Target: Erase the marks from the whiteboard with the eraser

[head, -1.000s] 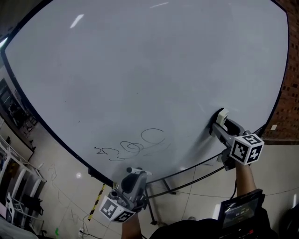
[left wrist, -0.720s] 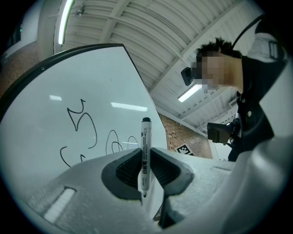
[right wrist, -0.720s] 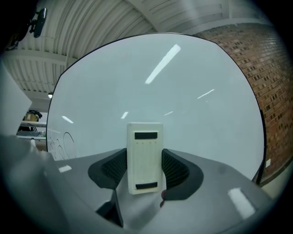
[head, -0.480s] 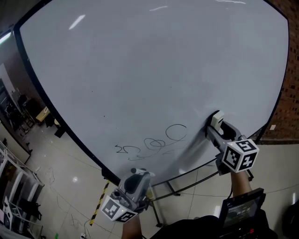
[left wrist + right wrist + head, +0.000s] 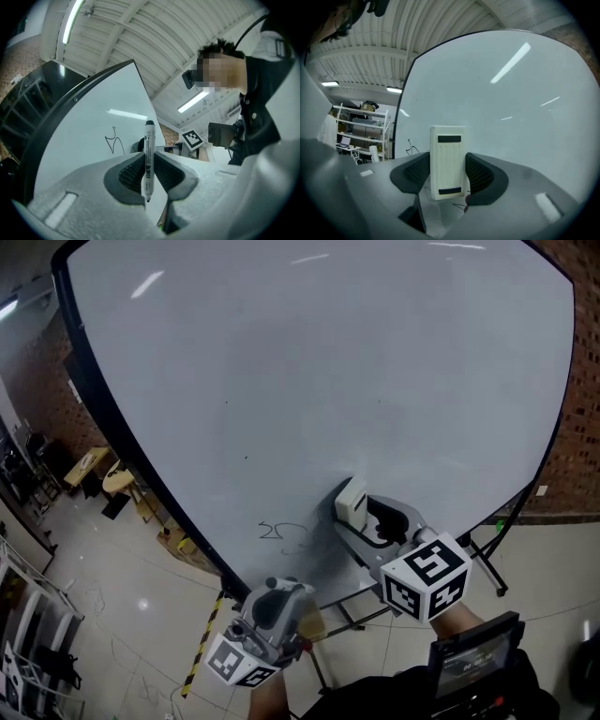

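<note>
Right gripper (image 5: 448, 174) is closed on the eraser (image 5: 448, 159). The eraser's long axis runs 12 to 6 o'clock between the jaws, and its top end projects past them. The head view places the eraser (image 5: 351, 501) against the whiteboard (image 5: 328, 381) near its lower edge, with the marks (image 5: 283, 533) at its 8 o'clock. Only the left gripper view shows the left gripper (image 5: 149, 171) clamped on a marker (image 5: 149, 154), upright, narrow tip toward 6 o'clock.
</note>
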